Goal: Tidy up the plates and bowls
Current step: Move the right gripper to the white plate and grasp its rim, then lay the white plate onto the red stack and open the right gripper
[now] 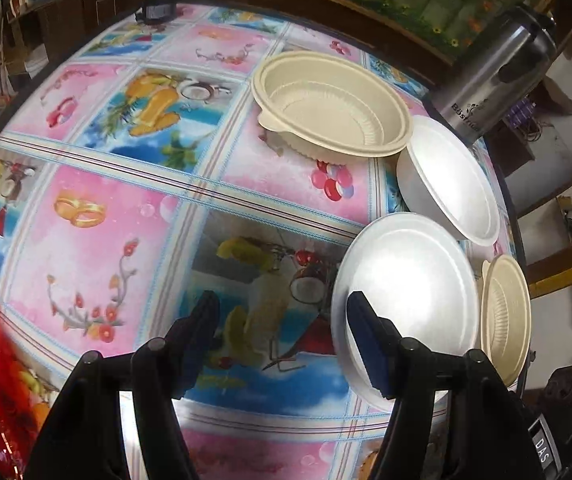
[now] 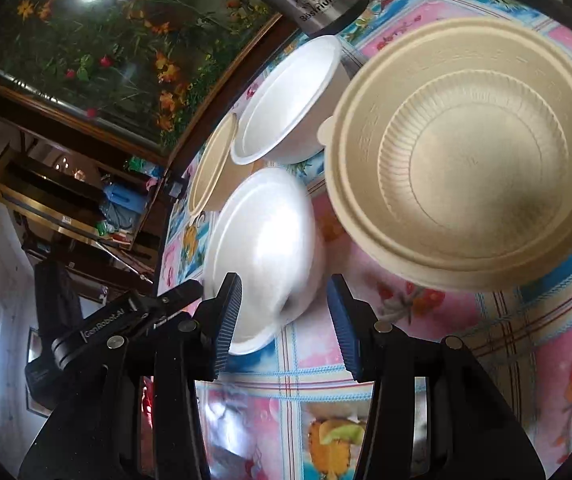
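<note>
Here beige bowl (image 2: 466, 152) — ribbed, upright, empty.

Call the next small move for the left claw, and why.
Probably slide the left claw right so the white plate rim sits between its fingers, then shut. It is open and empty, one finger already over the plate's near edge, the other over bare table.

Both wrist views low over table (image 1: 126, 200)
</note>
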### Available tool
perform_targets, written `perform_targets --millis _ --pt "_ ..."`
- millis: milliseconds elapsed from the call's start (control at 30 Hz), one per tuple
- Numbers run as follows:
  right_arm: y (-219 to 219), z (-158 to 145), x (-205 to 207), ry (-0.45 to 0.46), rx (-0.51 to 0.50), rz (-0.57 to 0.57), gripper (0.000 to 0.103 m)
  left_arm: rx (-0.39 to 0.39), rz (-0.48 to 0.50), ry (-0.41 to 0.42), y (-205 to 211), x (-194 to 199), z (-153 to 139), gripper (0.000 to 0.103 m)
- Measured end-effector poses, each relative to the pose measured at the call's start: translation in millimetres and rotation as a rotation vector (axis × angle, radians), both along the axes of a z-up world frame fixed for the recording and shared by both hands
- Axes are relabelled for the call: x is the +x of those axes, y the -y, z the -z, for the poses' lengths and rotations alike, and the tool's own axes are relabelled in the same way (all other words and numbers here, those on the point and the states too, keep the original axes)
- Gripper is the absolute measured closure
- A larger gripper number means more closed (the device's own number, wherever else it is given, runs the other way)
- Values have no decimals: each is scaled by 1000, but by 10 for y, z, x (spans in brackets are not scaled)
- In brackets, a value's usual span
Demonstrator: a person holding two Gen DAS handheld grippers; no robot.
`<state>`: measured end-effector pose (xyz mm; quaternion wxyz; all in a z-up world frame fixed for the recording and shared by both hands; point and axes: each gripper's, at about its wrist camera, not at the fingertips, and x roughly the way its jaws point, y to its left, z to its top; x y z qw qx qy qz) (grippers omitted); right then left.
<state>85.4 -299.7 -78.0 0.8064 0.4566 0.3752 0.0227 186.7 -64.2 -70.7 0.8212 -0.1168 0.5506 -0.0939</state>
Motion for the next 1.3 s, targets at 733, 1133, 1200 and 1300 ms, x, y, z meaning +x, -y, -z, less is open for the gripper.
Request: perform_targets --millis 733,1133,1200,1300 --pt "53 78 63 0 4 42 58 -48 23 34 119 -37 67 75" --pt "40 131 97 6 27 11 89 -98 65 38 133 -62 92 96" --pt "28 134 104 9 34 1 89 -101 62 36 108 -79 93 96" --pt "-14 105 98 21 33 -14 89 -102 55 41 50 -127 77 96"
